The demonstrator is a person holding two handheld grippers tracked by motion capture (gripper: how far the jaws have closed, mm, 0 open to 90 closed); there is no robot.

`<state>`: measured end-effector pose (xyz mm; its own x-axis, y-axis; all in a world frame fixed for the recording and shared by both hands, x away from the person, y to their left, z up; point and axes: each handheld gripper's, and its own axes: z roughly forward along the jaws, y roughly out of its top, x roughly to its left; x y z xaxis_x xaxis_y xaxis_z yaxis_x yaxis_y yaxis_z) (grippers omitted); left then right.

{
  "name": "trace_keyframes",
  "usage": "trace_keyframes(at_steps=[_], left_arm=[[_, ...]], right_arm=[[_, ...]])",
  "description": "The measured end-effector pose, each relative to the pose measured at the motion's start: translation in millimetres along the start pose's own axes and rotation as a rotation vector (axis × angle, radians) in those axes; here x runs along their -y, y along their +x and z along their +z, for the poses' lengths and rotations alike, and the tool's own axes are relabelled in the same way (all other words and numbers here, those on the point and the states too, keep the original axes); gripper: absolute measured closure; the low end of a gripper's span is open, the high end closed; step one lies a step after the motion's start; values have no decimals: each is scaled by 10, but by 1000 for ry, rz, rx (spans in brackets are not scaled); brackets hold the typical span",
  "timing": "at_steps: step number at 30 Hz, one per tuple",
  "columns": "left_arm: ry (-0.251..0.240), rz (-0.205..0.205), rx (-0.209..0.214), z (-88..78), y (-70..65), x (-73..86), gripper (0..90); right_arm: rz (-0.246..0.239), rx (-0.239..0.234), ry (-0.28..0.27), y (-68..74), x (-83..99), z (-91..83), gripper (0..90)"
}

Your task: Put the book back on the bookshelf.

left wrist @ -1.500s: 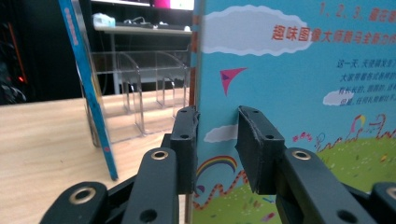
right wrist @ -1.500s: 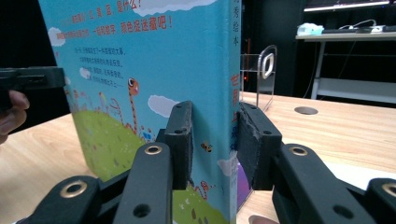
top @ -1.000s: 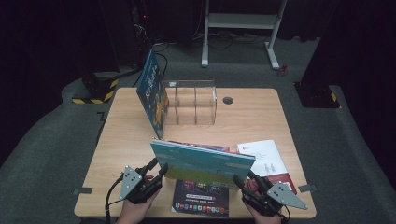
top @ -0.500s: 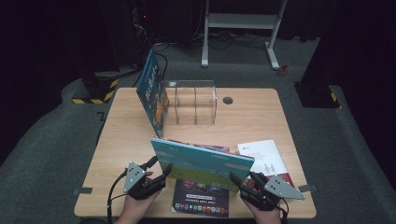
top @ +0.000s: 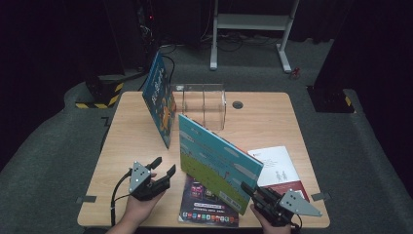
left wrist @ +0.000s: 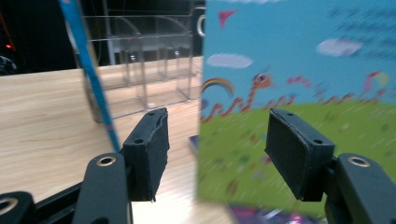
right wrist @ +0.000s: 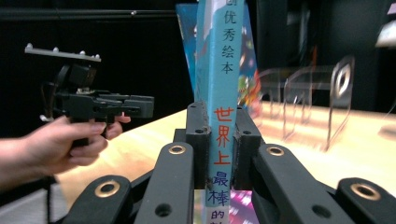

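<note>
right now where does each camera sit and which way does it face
High view: above the person's table edge, looking forward and down; both hands, left tongs, right tongs.
Left gripper view: rides the left tongs, open jaws facing the picture book.
Right gripper view: rides the right tongs, jaws clamping the book's spine.
All three share that book and the clear organizer.

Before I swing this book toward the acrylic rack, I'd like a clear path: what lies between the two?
Bare tabletop in the high view; the held book nearly reaches the rack. The leaning book stands left of that path.

Black tool (top: 163, 174), brass rivets, grey triangular plate
</note>
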<state>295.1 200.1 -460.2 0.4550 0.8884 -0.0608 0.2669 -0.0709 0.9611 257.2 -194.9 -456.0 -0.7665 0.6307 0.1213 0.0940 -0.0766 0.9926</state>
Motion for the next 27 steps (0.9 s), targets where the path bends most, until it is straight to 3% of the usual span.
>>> trace_keyframes(at_steps=[1, 4, 8, 11, 16, 19, 22, 24, 27], left_arm=[[3, 10, -10, -6, 36, -3, 391], [8, 22, -40, -39, 155, 30, 394], [20, -13, -74, -38, 257, 193, 398], [62, -32, -61, 2, 293, 248, 400], [67, -53, -68, 6, 314, 256, 400], [68, -43, -39, -16, 244, 223, 390], [53, -13, -2, -46, 77, 146, 353], [48, 20, 15, -61, -54, 88, 332], [35, 2, 34, -79, -182, 25, 317]], right_arm=[[-18, 15, -2, 45, -24, 20, 814], [-2, 40, -16, 106, -48, 74, 815], [-30, 88, -22, 161, -49, 154, 814], [-64, 128, -24, 207, -44, 250, 814], [-72, 209, -35, 291, -11, 405, 812], [-99, 238, -23, 402, 26, 509, 812], [-112, 258, -3, 529, 73, 623, 811], [-93, 277, 0, 581, 96, 686, 811], [-62, 305, 3, 605, 116, 753, 810]])
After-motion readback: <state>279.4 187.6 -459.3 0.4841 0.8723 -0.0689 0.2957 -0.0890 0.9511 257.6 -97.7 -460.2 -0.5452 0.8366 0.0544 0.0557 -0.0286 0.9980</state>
